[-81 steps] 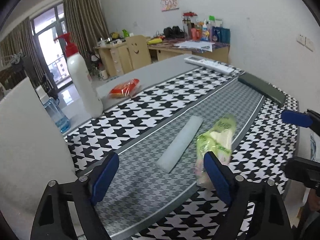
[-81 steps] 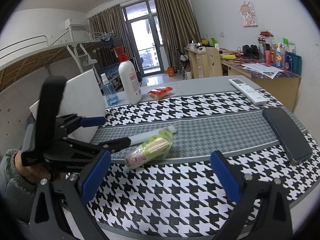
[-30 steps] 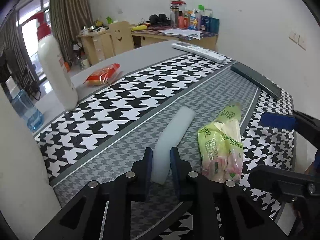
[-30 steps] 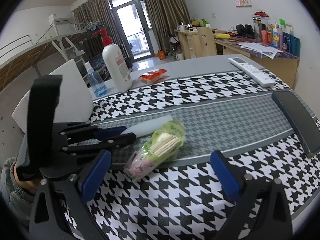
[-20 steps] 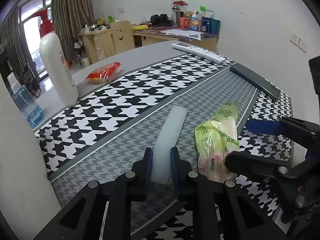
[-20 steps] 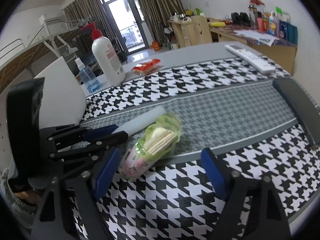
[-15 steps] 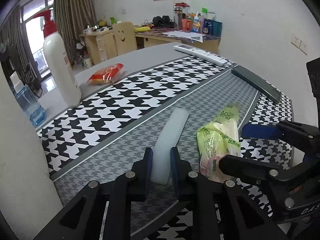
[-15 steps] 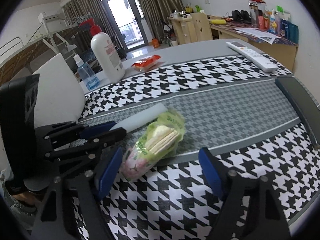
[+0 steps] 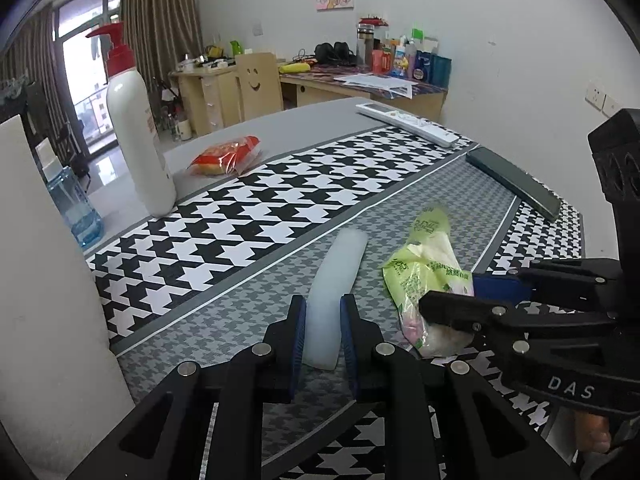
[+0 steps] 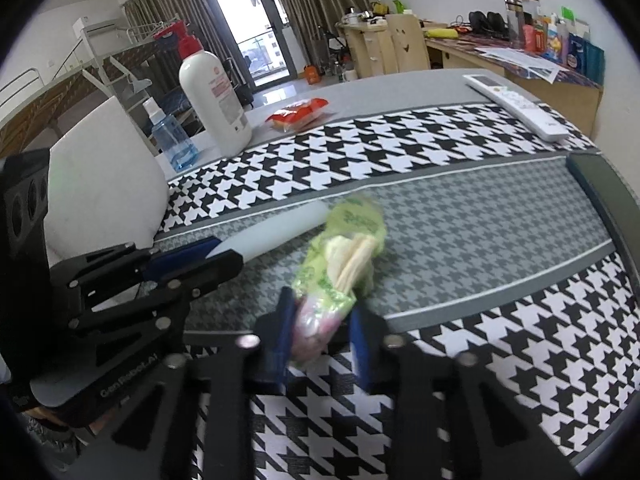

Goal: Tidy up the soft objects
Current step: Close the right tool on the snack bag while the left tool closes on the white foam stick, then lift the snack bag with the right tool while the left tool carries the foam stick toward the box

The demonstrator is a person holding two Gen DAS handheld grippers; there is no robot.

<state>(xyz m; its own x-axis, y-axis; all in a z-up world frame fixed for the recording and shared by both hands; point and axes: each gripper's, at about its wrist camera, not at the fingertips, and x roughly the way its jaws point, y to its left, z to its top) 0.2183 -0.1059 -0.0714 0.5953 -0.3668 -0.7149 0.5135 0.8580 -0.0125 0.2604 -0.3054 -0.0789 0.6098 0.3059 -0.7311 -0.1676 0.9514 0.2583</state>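
While both soft things lie unlifted on tabletop (image 9: 224, 236), pinching white foam strip (image 9: 332, 280) in left tool (image 9: 322, 334), closing right tool (image 10: 320, 330) around green packet (image 10: 340, 264); sorting barely begun.

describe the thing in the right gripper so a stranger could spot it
On the houndstooth table, look at the grey middle strip. A green bag of wafers lies there beside a white foam bar; the right gripper is closing on its near end. It's crinkly and printed, the bar plain.
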